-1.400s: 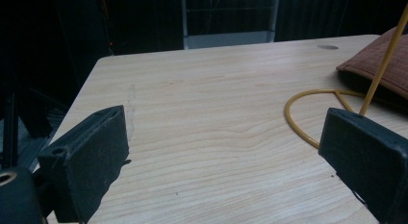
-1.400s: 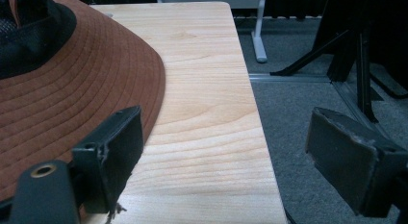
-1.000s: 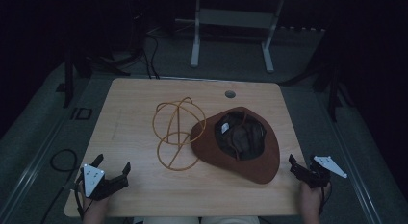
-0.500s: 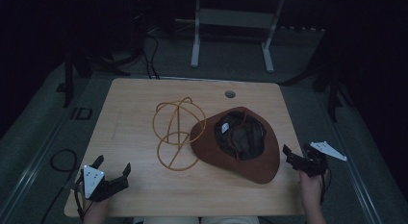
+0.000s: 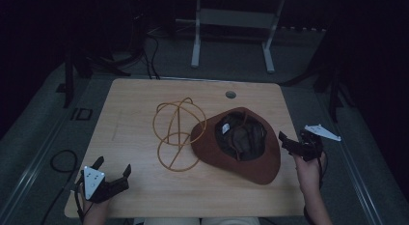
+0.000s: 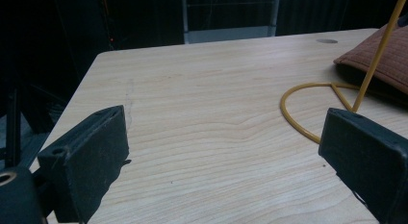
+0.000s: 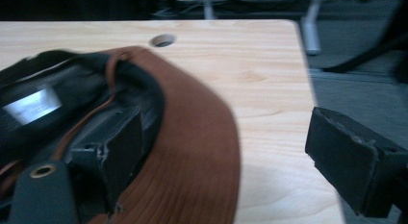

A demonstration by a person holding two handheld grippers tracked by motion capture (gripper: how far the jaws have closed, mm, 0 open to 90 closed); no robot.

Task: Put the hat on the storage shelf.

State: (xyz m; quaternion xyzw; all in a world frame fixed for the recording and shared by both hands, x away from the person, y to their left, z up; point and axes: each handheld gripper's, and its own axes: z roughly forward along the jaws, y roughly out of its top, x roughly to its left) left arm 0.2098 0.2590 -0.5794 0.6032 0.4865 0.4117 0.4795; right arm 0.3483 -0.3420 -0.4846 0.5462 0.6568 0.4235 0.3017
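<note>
Your left gripper (image 5: 113, 175) sits at the near left corner of the wooden table (image 5: 135, 104), low over the bare top, with its jaws spread wide and nothing between them. In the left gripper view the two black jaws frame plain wood grain, and the yellow wire stand (image 6: 337, 89) lies ahead and to the right of them, its ring base flat on the table and one rod rising up out of the picture.

Your right gripper (image 5: 294, 144) is at the right edge of the table, just beside the brim of the brown hat (image 5: 260, 164). Its jaws are also spread and hold nothing. In the right gripper view one jaw hangs over the hat's brim and dark lining, while the other hangs past the table's right edge; whether the first jaw touches the hat cannot be told.

The hat lies upside down on the right half of the table, crown down, its dark inside facing up. The wire stand stands just left of it, its loops touching or overlapping the brim from above. A small round hole (image 5: 230, 94) sits in the table near the far edge, beyond the hat.
</note>
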